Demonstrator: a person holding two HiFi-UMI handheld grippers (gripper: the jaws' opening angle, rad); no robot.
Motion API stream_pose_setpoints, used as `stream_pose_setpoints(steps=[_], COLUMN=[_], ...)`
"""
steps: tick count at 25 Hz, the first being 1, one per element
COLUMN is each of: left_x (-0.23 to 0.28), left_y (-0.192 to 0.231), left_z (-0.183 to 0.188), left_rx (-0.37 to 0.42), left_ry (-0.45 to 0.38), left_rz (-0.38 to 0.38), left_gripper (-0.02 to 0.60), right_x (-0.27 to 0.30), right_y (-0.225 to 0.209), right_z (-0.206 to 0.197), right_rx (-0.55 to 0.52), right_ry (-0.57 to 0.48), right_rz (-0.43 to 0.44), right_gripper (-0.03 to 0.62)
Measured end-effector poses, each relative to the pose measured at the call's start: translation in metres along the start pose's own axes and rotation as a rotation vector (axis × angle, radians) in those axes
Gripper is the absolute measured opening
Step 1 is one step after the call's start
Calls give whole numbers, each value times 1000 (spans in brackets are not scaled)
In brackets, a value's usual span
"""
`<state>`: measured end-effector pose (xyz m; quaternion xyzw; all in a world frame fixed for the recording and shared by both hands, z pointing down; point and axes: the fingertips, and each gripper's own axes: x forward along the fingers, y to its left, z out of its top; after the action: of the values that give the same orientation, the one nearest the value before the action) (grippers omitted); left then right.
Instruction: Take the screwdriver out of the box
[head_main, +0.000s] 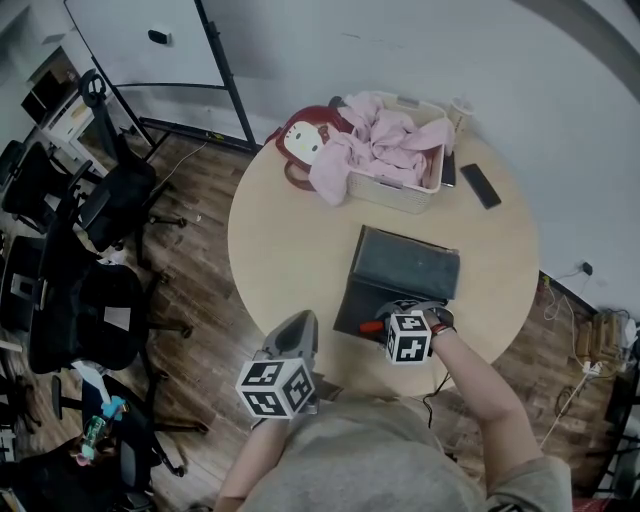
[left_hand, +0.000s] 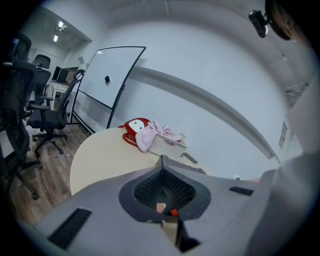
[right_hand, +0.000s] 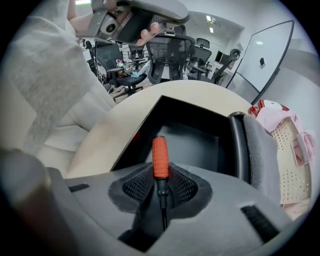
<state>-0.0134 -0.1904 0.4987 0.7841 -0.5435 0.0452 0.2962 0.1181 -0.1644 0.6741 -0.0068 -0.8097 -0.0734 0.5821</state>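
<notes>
The box (head_main: 405, 265) is set on the table (head_main: 280, 250), toward its near right edge; the screwdriver (head_main: 372, 326) is found in the box's near part, between the right gripper's (right_hand: 161, 171) jaws; the left gripper (left_hand: 161, 170) is held left of the box; behind the box a basket (head_main: 400, 195) is placed, with a bag (head_main: 303, 140) at its left and a phone (head_main: 481, 185) at its right.

Cannot see most of screwdriver (head_main: 372, 326) under right gripper (head_main: 402, 312) in head view; cannot trace shaft tip into dark gap in right gripper view.
</notes>
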Motion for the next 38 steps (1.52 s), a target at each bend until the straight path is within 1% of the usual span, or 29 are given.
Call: stream_pose_setpoints(steps=[4,7,12,21,25,31,35,38], left_x=[0,-1,-2,-29,-47,-76,-99,-117], left_y=[-2,-5,-15,-24,-21,-8,-2,5], left_z=[1,0,-1,-1,0,-5,-8,-12], left_rx=[4,9,28,66,90,116,129,134], left_ry=[0,1,10,27,39,51,57,61], left_rz=[-12,-28,-81,-186,-235,-296,-342,-361], left_gripper=[3,3,3,3,4,3,3,3], right_x=[-7,-20,-50,-105,-130,-156,-170,-177], right_y=[-4,-11,-21,-17,-9,17,40,58], right_z=[-1,3,12,42,64,102,126,144], right_rx=[18,67,147,348,437,549,628,686], right_ry=[-3,-33,-86,-205,-255,-314,-352,-386], right_rz=[-44,-106,-255,-533,-663,-817,-898,-944], right_gripper=[81,81,81,80,80,80,80,80])
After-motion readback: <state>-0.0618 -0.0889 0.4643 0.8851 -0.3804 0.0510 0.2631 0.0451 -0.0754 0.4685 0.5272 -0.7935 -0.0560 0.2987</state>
